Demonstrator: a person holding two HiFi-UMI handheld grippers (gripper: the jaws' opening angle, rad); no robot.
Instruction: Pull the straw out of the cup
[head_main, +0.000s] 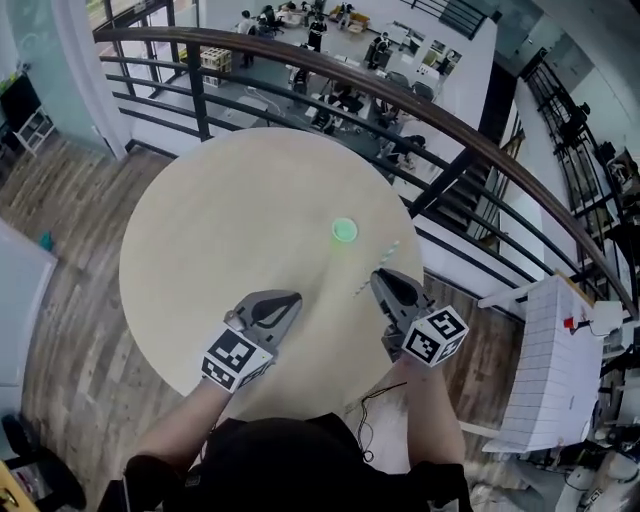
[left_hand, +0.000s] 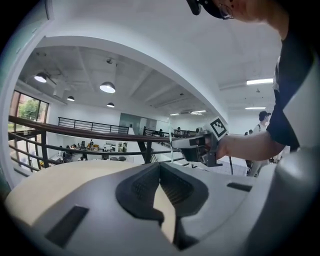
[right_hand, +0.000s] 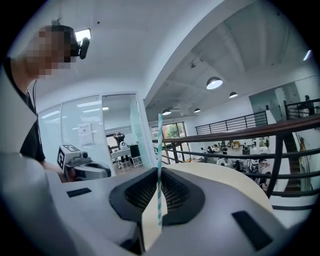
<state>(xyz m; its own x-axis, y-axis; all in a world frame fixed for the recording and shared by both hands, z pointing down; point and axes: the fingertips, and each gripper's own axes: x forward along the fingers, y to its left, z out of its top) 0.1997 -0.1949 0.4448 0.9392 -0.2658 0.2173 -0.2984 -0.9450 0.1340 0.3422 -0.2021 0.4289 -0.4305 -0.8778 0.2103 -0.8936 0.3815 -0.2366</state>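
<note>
A small green cup stands on the round beige table, right of its middle. My right gripper hovers near the table's right front edge, shut on a white straw with teal stripes. The straw is clear of the cup. In the right gripper view the straw stands upright, pinched between the pads of my right gripper. My left gripper hangs over the table's front with its jaws together and nothing between them; its tips meet in the left gripper view. The cup shows in neither gripper view.
A dark curved railing runs behind the table, with a lower floor beyond it. A staircase drops away at the right. A white panel stands at the right. Wooden floor surrounds the table.
</note>
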